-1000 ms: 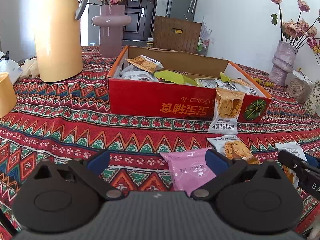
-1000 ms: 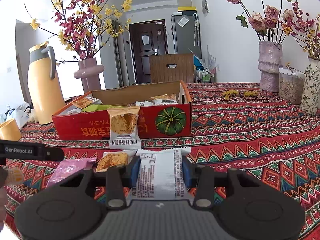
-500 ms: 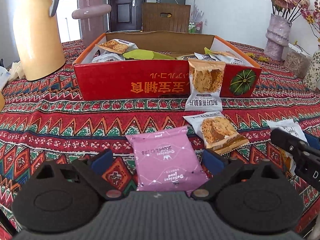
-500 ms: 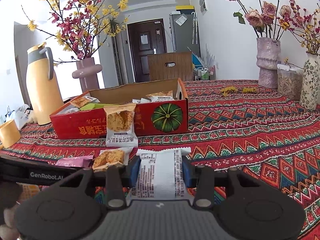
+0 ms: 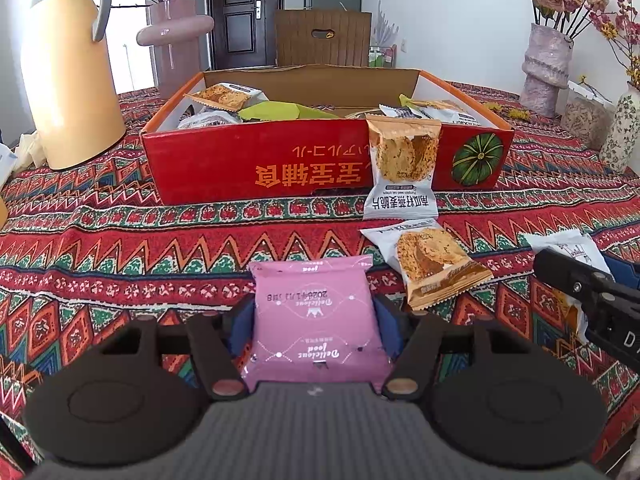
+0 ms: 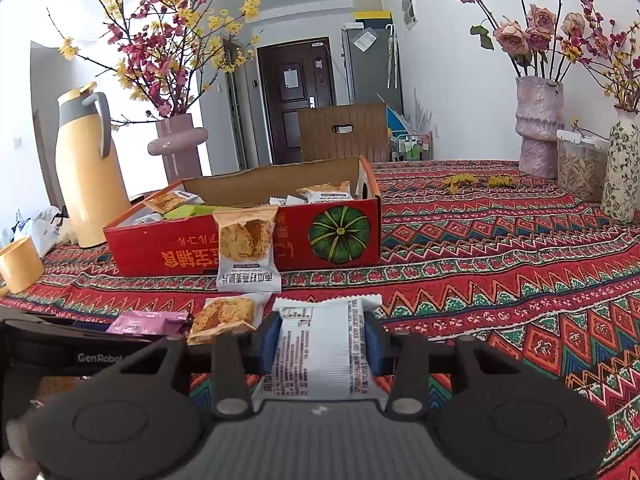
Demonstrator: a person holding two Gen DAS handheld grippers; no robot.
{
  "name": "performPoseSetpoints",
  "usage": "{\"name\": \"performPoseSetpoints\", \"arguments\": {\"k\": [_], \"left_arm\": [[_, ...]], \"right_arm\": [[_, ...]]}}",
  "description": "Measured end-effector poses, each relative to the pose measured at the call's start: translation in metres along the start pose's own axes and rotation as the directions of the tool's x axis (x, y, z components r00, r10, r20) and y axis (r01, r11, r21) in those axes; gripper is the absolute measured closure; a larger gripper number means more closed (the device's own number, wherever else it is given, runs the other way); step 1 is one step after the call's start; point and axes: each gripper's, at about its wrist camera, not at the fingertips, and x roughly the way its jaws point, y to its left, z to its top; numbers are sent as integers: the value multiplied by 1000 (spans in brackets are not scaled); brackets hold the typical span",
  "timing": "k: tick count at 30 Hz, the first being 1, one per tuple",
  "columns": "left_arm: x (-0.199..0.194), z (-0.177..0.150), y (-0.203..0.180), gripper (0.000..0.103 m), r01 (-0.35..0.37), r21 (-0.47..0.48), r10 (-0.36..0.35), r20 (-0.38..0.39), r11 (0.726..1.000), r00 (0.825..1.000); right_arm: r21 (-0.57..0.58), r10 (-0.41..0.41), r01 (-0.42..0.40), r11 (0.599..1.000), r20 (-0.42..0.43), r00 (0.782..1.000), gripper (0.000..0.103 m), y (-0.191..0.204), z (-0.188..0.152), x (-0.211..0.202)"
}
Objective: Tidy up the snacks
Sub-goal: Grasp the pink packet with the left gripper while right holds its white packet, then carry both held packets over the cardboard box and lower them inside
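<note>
Our left fingers (image 5: 245, 322), wide apart half a second ago, have closed onto the pink packet (image 5: 316, 320) lying on the counter (image 5: 120, 248), so it is ready to lift toward the red box (image 5: 320, 160). Our right gripper (image 6: 322, 344) stays clenched on the white packet (image 6: 324, 352), as before. We judge both go into the box next. Two biscuit packets remain outside: one leaning on the box front (image 5: 402, 168), one flat (image 5: 430, 262). We cannot tell whether either held packet has left the cloth, and the box's contents are partly hidden by its wall.
</note>
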Motion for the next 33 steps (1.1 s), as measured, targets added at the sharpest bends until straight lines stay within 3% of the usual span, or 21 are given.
{"name": "performPoseSetpoints", "arguments": {"k": [18,33], "left_arm": [[-24,17,18,40,26,-44,-22,97,999,995],[-34,50,27,40,30,-62,-18,182,998,983]], "right_arm": [[-13,0,0,1000,17,1000,61,8,10,4],[-26,-9,11,1000,68,998,61,14,35,18]]}}
